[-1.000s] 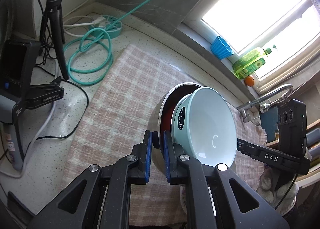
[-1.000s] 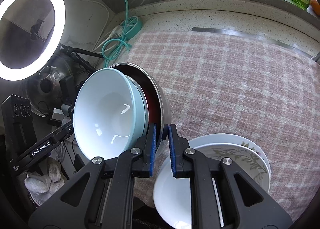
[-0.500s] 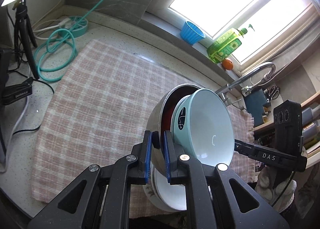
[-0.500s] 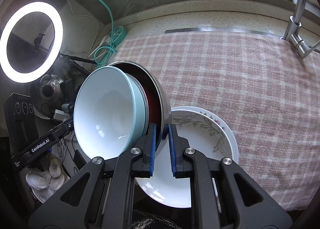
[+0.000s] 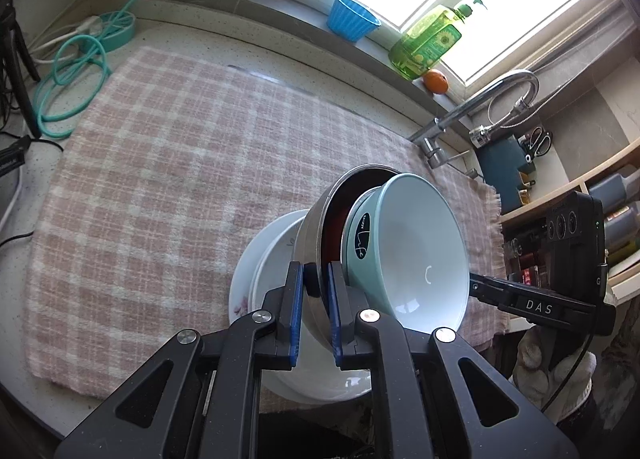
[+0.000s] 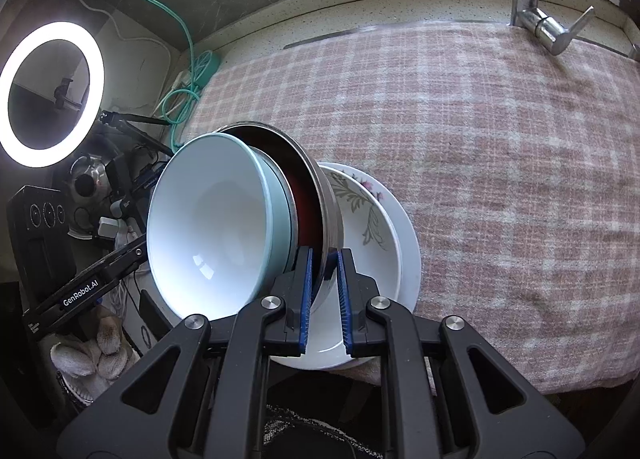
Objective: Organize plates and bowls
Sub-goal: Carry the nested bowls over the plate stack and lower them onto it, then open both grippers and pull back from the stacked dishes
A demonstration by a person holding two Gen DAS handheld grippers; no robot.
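Left gripper (image 5: 314, 289) jaws clamped on the rim of the steel bowl (image 5: 316, 227), right gripper (image 6: 324, 273) jaws clamped on the opposite rim of the same steel bowl (image 6: 326, 203); bowl held tilted on edge between the two. Light blue bowl (image 5: 416, 251) nested inside the steel bowl, white inside, black oval label on its outer wall; also seen from the right wrist (image 6: 212, 227). A dark red layer sits between the two bowls, probably a third bowl, too hidden to tell. Stacked bowls hang just above the plate stack (image 6: 384, 235), floral plate on top of a plain white one (image 5: 248, 271). Plate stack lies on the pink checked cloth (image 5: 160, 179) at its near edge, cloth covering the desk (image 5: 188, 39). Faucet (image 6: 536, 15) at the far side of the cloth from the plate stack.
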